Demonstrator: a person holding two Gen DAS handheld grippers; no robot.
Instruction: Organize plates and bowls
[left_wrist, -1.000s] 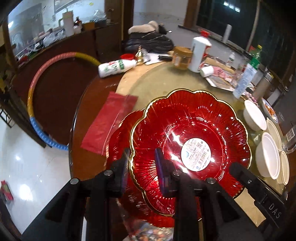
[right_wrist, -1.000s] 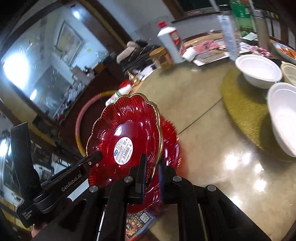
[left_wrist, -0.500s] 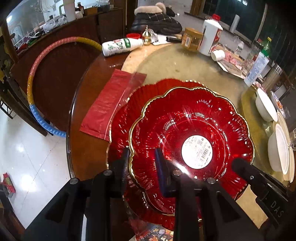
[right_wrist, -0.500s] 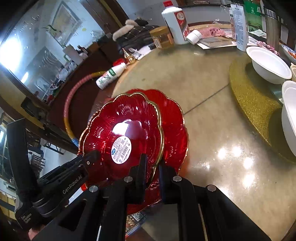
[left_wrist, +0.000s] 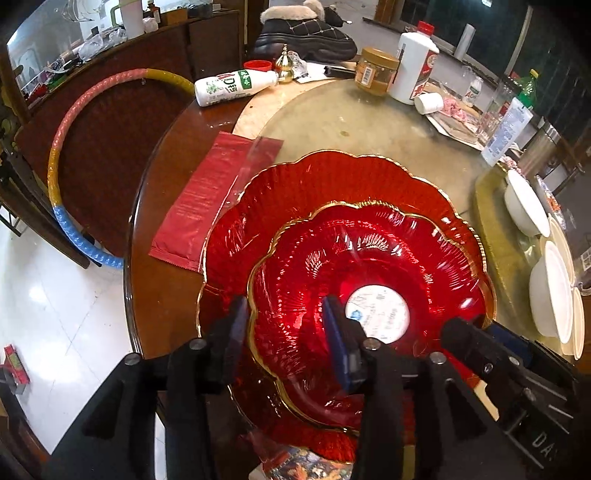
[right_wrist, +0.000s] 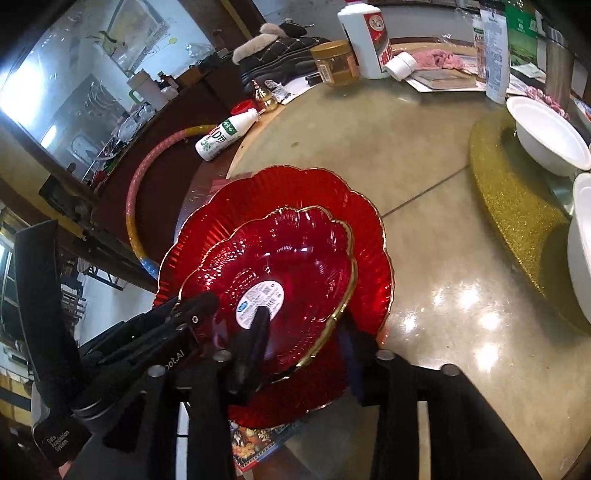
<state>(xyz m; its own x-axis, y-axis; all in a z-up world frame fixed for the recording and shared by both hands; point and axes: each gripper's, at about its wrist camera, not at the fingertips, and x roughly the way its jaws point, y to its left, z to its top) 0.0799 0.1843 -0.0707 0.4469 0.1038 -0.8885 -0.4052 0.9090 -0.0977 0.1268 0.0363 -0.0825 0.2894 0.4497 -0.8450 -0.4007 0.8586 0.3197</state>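
Plate (left_wrist: 369, 258), scalloped red glass, gold-rimmed, nests on a larger plate (left_wrist: 332, 184).

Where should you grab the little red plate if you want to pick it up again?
By its gold scalloped rim, I think. The small red plate sits nested in the big red plate, and its edge flares up clear of it, so one finger can go inside and one outside. Come from the near sides, where the left gripper and right gripper straddle the rim, jaws opening.
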